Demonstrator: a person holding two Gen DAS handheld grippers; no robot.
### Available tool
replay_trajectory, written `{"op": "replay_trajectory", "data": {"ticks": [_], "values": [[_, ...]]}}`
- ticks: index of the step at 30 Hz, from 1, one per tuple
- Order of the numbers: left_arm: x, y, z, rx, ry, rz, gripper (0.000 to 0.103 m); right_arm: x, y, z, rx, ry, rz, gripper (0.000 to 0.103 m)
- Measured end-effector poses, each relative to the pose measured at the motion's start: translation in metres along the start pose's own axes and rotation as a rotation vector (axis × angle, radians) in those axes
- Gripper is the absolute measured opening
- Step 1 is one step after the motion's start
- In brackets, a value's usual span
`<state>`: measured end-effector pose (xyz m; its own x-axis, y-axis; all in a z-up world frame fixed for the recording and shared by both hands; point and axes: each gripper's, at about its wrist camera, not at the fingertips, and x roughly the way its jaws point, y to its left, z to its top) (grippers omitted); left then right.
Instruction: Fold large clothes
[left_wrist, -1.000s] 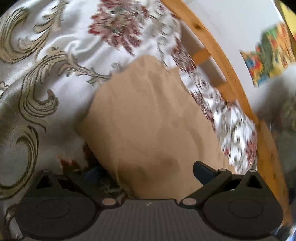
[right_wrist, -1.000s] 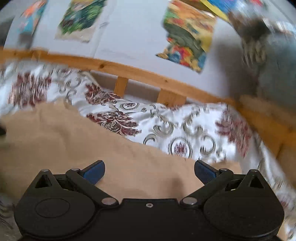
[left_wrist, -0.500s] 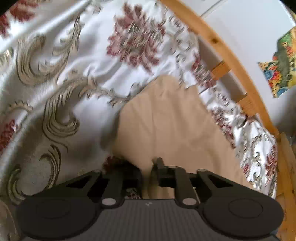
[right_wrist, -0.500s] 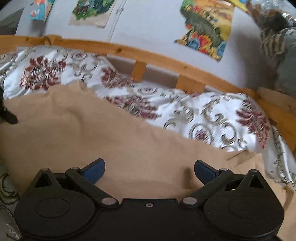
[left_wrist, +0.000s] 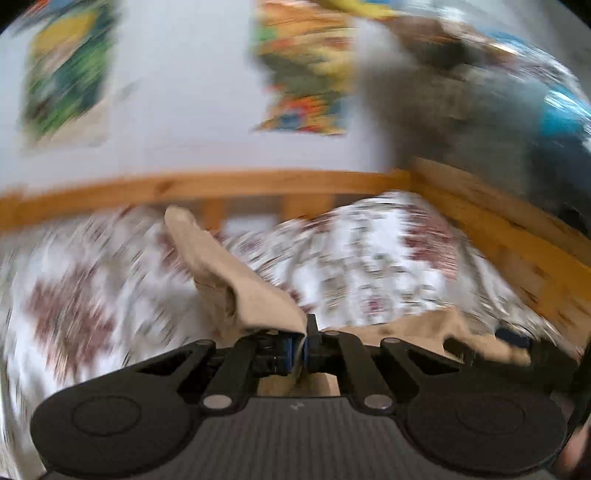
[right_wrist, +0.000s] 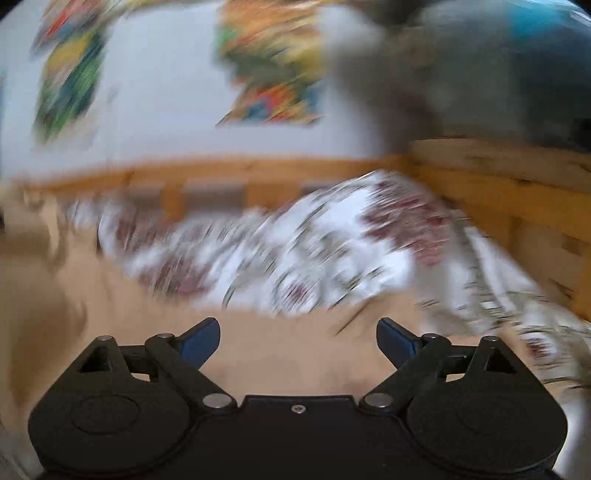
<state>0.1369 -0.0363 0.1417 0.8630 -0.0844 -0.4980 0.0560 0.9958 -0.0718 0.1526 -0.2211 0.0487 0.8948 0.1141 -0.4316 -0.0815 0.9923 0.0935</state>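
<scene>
So a second ago the left gripper (left_wrist: 304, 345) was wide open over the tan cloth (left_wrist: 236, 291) lying flat on the bed (left_wrist: 369, 266); now it's pinched tight on a cloth edge and has swung up, dragging a peaked flap off the bedspread toward the rail (left_wrist: 221, 184). The right gripper (right_wrist: 297, 338) is still spread with nothing between its fingers, jaws just starting to close, hovering over the cloth's near part. Both views are badly smeared, so it's probably a corner it grabbed. The fold looks only just started.
</scene>
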Motion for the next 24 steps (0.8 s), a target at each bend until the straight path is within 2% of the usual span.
{"op": "replay_trajectory", "data": {"ticks": [2, 4, 6, 8, 10, 12, 14, 16, 17, 19, 20, 21, 22, 23, 24], "values": [[0.000, -0.031, 0.013, 0.103, 0.004, -0.053, 0.004, -0.009, -0.032, 0.024, 0.135, 0.051, 0.007, 0.098], [0.007, -0.065, 0.020, 0.218, 0.032, -0.089, 0.004, -0.019, -0.066, 0.036, 0.311, 0.065, 0.011, 0.099], [0.015, -0.092, 0.015, 0.309, 0.060, -0.119, 0.004, -0.027, -0.101, 0.039, 0.477, 0.092, 0.067, 0.102], [0.023, -0.112, 0.008, 0.352, 0.082, -0.143, 0.004, -0.027, -0.132, 0.035, 0.616, 0.164, 0.177, 0.102], [0.030, -0.125, -0.002, 0.354, 0.105, -0.169, 0.004, -0.018, -0.161, 0.019, 0.822, 0.223, 0.362, 0.102], [0.035, -0.134, -0.012, 0.354, 0.130, -0.189, 0.004, -0.005, -0.174, 0.000, 1.024, 0.249, 0.527, 0.102], [0.042, -0.140, -0.024, 0.353, 0.166, -0.210, 0.004, 0.017, -0.170, -0.015, 1.138, 0.304, 0.666, 0.102], [0.047, -0.145, -0.035, 0.364, 0.190, -0.222, 0.004, 0.033, -0.160, -0.023, 1.158, 0.387, 0.718, 0.103], [0.049, -0.145, -0.040, 0.377, 0.194, -0.228, 0.004, 0.040, -0.155, -0.026, 1.149, 0.429, 0.705, 0.102], [0.048, -0.147, -0.050, 0.409, 0.196, -0.242, 0.004, 0.047, -0.149, -0.030, 1.132, 0.463, 0.652, 0.092], [0.046, -0.147, -0.055, 0.415, 0.194, -0.248, 0.004, 0.046, -0.148, -0.030, 1.114, 0.457, 0.598, 0.089], [0.045, -0.149, -0.059, 0.421, 0.190, -0.253, 0.004, 0.044, -0.149, -0.027, 1.083, 0.442, 0.545, 0.080], [0.044, -0.152, -0.063, 0.427, 0.181, -0.255, 0.004, 0.040, -0.151, -0.023, 1.030, 0.416, 0.482, 0.062], [0.041, -0.154, -0.066, 0.435, 0.166, -0.259, 0.004, 0.034, -0.151, -0.016, 0.960, 0.377, 0.420, 0.050], [0.038, -0.157, -0.069, 0.440, 0.147, -0.272, 0.003, 0.030, -0.151, -0.009, 0.905, 0.340, 0.385, 0.025]]}}
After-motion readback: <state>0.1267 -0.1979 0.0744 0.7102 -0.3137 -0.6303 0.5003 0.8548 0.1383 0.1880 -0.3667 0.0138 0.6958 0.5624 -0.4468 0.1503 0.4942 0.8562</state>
